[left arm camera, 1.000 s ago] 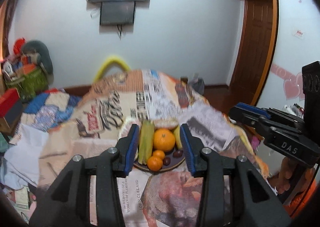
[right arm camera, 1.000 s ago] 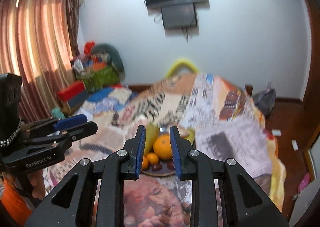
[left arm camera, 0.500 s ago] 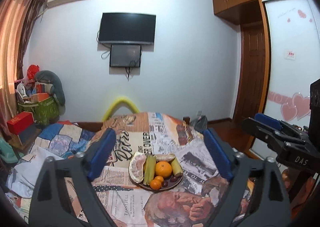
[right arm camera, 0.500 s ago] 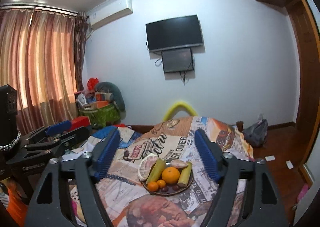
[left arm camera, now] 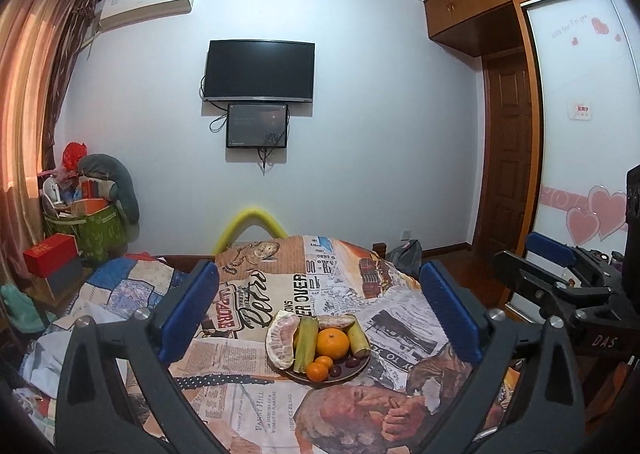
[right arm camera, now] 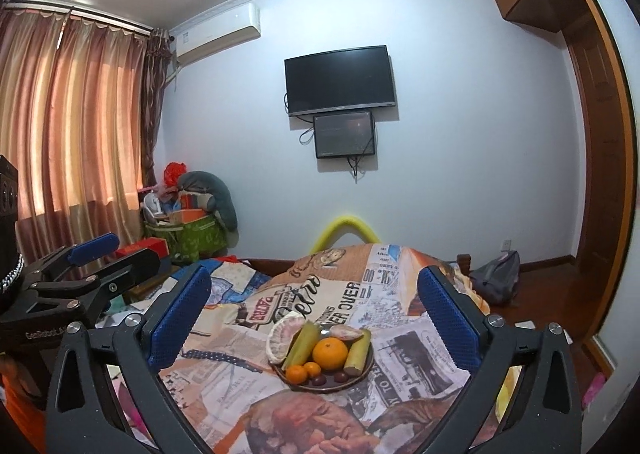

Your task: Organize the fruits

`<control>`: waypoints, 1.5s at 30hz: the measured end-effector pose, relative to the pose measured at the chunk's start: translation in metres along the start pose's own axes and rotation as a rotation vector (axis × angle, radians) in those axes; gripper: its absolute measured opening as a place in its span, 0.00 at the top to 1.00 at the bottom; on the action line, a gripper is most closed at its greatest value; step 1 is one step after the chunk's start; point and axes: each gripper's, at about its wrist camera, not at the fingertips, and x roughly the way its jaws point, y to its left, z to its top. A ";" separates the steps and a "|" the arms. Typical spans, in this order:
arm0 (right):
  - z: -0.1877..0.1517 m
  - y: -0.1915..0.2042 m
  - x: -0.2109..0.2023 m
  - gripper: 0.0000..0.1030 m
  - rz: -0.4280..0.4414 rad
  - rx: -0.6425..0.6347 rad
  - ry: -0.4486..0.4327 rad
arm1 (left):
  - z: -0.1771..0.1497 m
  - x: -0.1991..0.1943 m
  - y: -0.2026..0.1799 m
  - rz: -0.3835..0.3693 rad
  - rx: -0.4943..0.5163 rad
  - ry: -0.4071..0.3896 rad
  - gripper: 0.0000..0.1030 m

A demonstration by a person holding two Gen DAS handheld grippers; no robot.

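Note:
A dark round plate (left arm camera: 352,373) (right arm camera: 362,376) sits on a table covered with a newspaper-print cloth (left arm camera: 256,366) (right arm camera: 404,346). On it lie a large orange (left arm camera: 333,343) (right arm camera: 330,353), two small oranges (left arm camera: 318,370) (right arm camera: 297,373), a peeled pomelo piece (left arm camera: 282,339) (right arm camera: 282,336), green sugarcane pieces (left arm camera: 305,338) (right arm camera: 302,342) and dark chestnuts (left arm camera: 352,362) (right arm camera: 341,376). My left gripper (left arm camera: 318,316) is wide open, held back above the plate. My right gripper (right arm camera: 314,318) is wide open too. Each gripper shows at the edge of the other's view.
A yellow foam-padded chair back (left arm camera: 250,228) stands behind the table. Boxes and a green bin (left arm camera: 92,232) are piled at the left by the curtain. A bag (right arm camera: 496,274) lies on the floor by the door. A TV (left arm camera: 259,70) hangs on the wall.
Both grippers opened from nearly shut to wide open. Both also pulled back and tilted up from the plate, which now looks smaller and farther.

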 end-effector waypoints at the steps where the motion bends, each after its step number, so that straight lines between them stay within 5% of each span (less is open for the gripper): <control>1: -0.001 -0.001 0.000 0.00 -0.001 0.004 0.001 | 0.000 0.000 0.000 0.001 -0.002 -0.001 0.01; 45: -0.002 -0.006 -0.003 0.00 -0.011 0.017 0.011 | -0.002 0.003 0.001 -0.003 -0.001 0.018 0.00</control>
